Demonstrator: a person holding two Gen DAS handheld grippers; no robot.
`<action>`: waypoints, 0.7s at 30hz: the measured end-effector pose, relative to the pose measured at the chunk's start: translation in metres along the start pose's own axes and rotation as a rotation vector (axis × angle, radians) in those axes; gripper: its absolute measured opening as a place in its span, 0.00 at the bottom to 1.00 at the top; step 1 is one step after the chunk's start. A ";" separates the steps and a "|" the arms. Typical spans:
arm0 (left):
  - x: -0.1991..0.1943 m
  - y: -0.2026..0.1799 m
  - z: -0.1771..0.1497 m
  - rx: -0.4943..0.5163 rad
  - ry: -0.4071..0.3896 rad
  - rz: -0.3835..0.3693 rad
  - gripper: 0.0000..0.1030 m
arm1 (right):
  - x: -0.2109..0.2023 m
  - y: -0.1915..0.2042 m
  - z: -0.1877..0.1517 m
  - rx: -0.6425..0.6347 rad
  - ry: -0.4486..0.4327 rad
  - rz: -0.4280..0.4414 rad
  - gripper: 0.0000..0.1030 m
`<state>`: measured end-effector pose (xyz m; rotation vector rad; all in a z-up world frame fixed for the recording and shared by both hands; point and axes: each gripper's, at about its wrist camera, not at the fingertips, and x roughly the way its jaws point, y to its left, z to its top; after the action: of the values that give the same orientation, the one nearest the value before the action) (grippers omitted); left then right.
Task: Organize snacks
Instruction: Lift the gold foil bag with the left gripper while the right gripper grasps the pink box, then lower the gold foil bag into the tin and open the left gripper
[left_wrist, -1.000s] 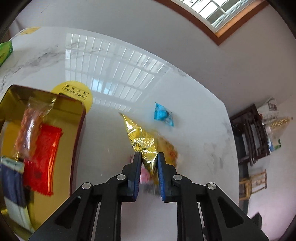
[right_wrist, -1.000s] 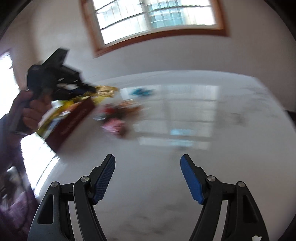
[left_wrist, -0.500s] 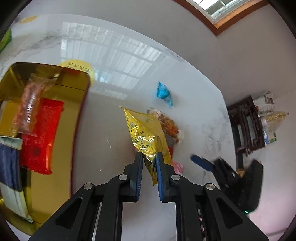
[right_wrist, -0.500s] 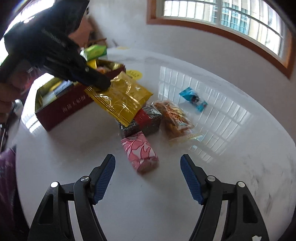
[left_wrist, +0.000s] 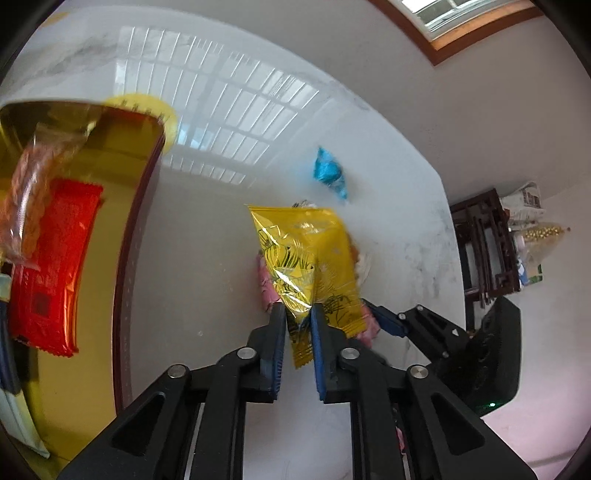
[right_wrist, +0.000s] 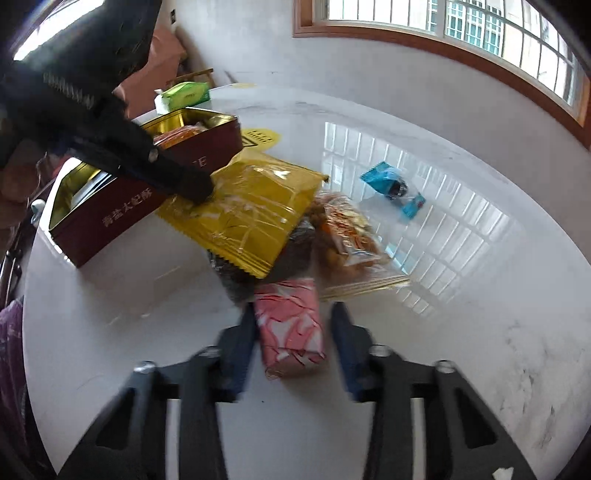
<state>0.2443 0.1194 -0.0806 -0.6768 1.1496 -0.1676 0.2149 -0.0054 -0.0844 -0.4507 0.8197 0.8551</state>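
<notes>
Left gripper (left_wrist: 298, 314) pinched the yellow foil packet (left_wrist: 308, 254) above the white table (left_wrist: 207, 240), right of the open tin (left_wrist: 122, 236). Only its view showed the red packet (left_wrist: 51, 258) inside. Right gripper (right_wrist: 293, 325), fingers spread, straddled the pink packet (right_wrist: 290, 328), which only the right view showed clearly.

White marble table (right_wrist: 480, 332); arched window (right_wrist: 480, 26), dark wooden shelf (left_wrist: 484, 243), green tissue pack (right_wrist: 184, 94)
</notes>
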 end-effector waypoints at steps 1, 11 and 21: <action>0.000 0.001 0.000 0.001 -0.003 0.000 0.11 | -0.001 0.001 0.000 -0.001 0.003 -0.007 0.28; -0.038 -0.018 -0.012 0.105 -0.099 0.025 0.07 | -0.023 0.017 -0.025 0.084 0.014 -0.102 0.27; -0.077 -0.011 -0.031 0.104 -0.133 0.014 0.07 | -0.057 0.014 -0.060 0.290 -0.033 -0.169 0.27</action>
<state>0.1870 0.1337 -0.0213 -0.5789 1.0113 -0.1669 0.1548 -0.0629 -0.0772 -0.2449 0.8467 0.5742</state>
